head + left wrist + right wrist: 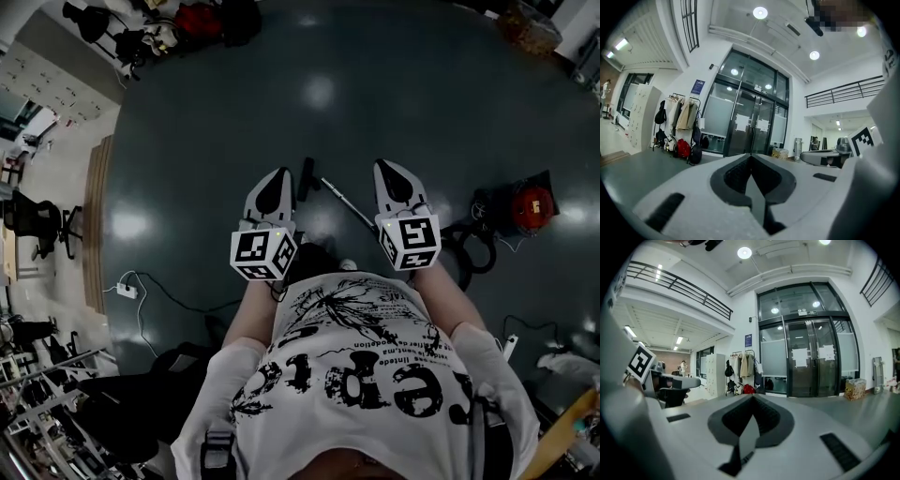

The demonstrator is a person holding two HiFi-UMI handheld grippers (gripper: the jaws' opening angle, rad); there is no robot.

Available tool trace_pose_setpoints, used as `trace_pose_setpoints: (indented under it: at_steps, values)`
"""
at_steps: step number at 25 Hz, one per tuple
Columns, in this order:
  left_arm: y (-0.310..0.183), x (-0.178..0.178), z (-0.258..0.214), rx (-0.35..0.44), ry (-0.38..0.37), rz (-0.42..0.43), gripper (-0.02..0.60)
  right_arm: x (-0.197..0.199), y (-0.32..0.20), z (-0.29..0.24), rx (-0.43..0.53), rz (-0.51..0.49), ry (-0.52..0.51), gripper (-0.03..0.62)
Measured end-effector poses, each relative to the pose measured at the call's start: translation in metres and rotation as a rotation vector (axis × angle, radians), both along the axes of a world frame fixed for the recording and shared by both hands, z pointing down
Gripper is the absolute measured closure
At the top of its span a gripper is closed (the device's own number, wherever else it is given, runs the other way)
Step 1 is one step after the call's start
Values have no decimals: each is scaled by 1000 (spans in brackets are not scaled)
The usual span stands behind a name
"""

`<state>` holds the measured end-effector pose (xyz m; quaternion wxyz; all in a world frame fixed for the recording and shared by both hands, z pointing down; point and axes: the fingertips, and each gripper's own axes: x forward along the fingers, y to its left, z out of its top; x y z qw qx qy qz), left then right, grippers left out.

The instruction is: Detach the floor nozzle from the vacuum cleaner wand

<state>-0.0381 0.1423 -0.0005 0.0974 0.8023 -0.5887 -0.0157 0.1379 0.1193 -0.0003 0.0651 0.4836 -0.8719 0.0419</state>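
We find the head view dim, the dark floor (422, 94) showing pale glare spots. Both gripper views are bright under round ceiling lights (760, 12), bowed at the edges with black corners; the left hand-held gripper (751, 157) blurs nearest the lens.

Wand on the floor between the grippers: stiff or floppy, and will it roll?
Wand looks like a thin straight tube, so probably stiff and light. Lying flat on the smooth floor, it may roll if nudged sideways.

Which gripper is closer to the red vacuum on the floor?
The right gripper, at the head view's right. The red vacuum lies off to that side, while the left gripper is farther away, across the wand.
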Motion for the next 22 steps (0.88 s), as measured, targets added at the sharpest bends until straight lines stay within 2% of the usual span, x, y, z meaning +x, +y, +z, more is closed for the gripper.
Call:
trace_pose_setpoints:
  at_steps: [4,12,18,22]
  values:
    - [2,9,3,7,-40,26,577,2,2,0,12,19,-10,591]
    - [4,24,-5,61,11,69,577,15,5,-3,35,47,-23,591]
    - [3,28,-2,58,8,79,577,15,8,3,13,52,-14,591]
    - [-17,31,-8,55,-29,72,577,16,-10,-2,5,45,-8,591]
